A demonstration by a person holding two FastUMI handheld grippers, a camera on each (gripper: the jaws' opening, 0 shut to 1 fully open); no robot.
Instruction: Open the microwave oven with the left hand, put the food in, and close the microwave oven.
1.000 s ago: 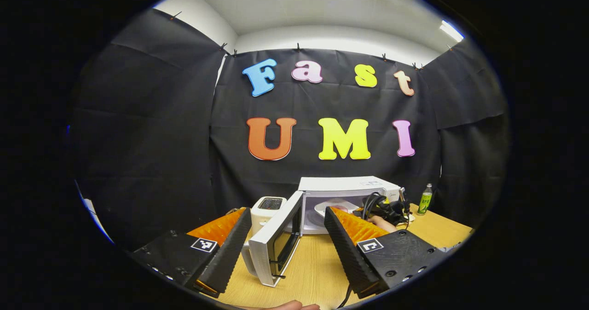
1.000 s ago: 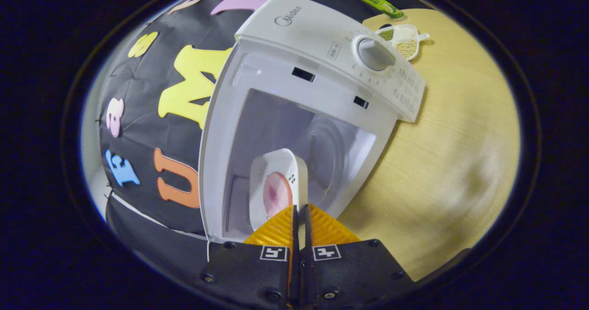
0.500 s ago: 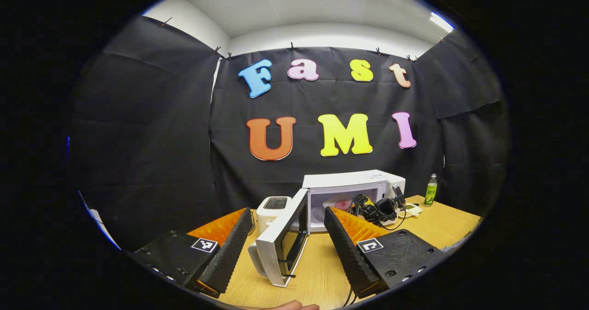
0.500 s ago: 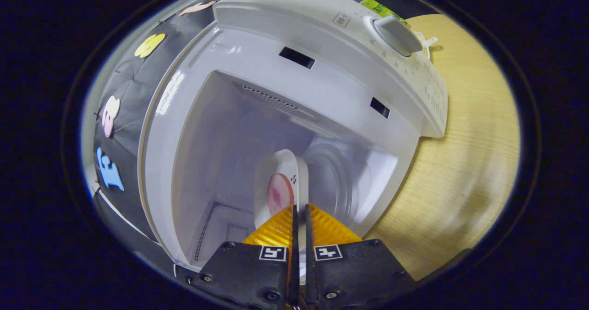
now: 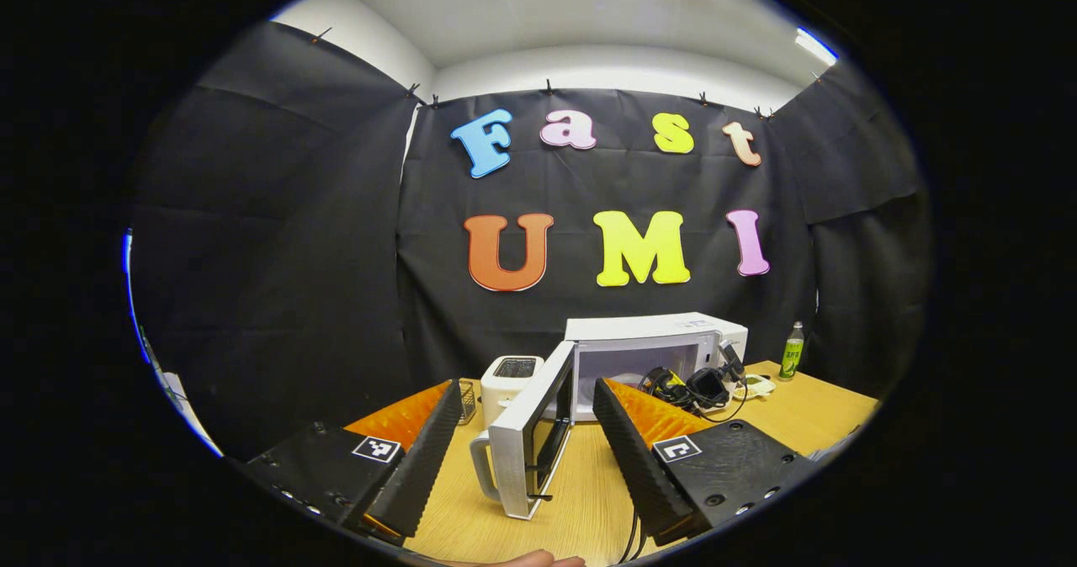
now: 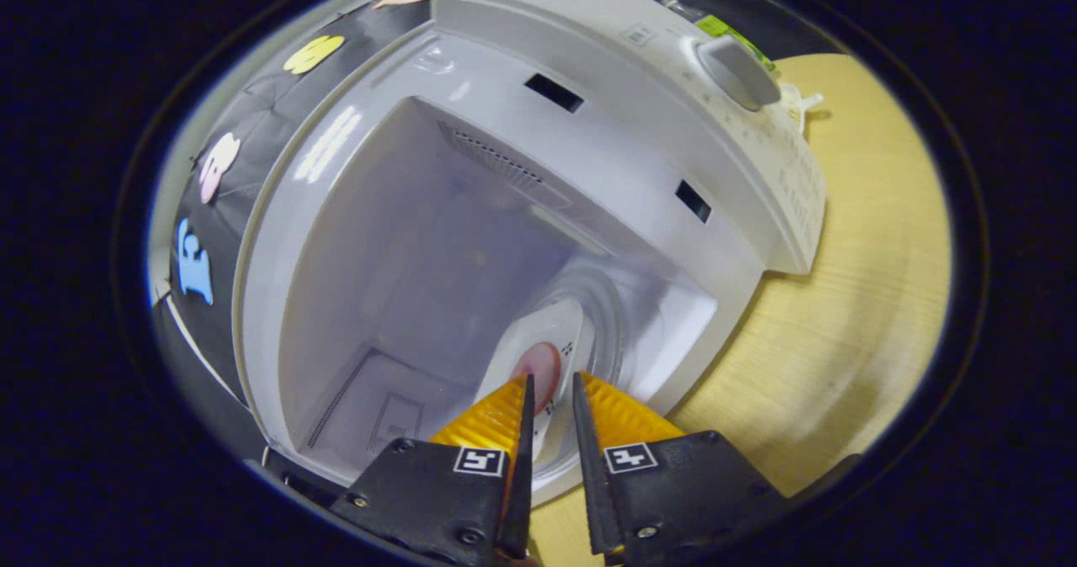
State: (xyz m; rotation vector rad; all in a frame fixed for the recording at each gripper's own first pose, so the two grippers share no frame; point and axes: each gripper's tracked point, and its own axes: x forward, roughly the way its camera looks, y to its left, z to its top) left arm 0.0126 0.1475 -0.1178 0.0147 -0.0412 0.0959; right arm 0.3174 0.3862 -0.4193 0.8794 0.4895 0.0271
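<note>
Quickly, left gripper view: the left gripper point(image 5: 526, 420) hangs over the light wooden table point(image 5: 589, 500) with its fingers wide apart, holding nothing. Between them stands the swung-open white microwave door with a dark window point(image 5: 530, 449), and behind it the white boxy microwave oven point(image 5: 652, 357) with its cavity exposed. A small white toaster point(image 5: 511, 382) sits just left of the oven, a green-labelled bottle point(image 5: 789, 357) at the far right of the table. The right gripper point(image 5: 686, 386) and its cables are at the oven mouth. Black cloth wall behind, white ceiling with strip lights above.

Right gripper view: the right gripper point(image 6: 551, 399) is at the open cavity, its fingers slightly apart around the rim of the white rounded plate carrying a pink round food piece point(image 6: 538, 357); whether they touch it I cannot tell. The plate sits inside the oven on the glass turntable point(image 6: 614, 323). A grey round dial point(image 6: 740, 71) is on the control panel; the wooden table lies to the right.
</note>
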